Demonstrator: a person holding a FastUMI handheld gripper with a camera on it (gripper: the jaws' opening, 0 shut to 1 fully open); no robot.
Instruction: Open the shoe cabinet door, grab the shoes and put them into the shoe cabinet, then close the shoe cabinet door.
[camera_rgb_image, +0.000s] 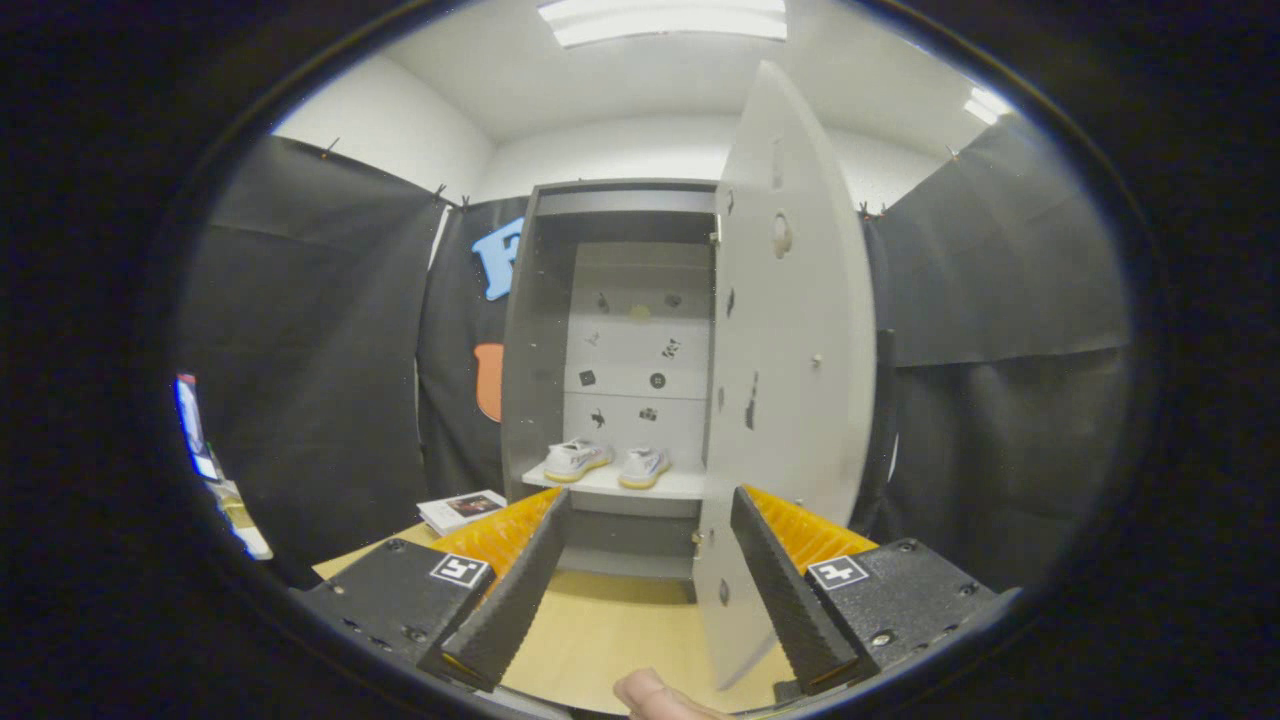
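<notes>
A grey shoe cabinet (540, 330) stands beyond the fingers with its door (790, 380) swung open toward me on the right. Two white shoes (605, 462) with pale yellow soles sit side by side on the lower shelf (680, 486) inside. My gripper (650, 510) is open and holds nothing. It hangs above a wooden floor (610, 625), some way in front of the cabinet. The door's lower edge comes down between the fingers, close to the right fingertip (760, 540). A fingertip of the person's hand (655, 695) shows below the fingers.
A small stack of booklets (462, 510) lies on the floor left of the cabinet. Black cloth walls close in both sides. A lit screen (192, 420) stands at the far left, with papers below it.
</notes>
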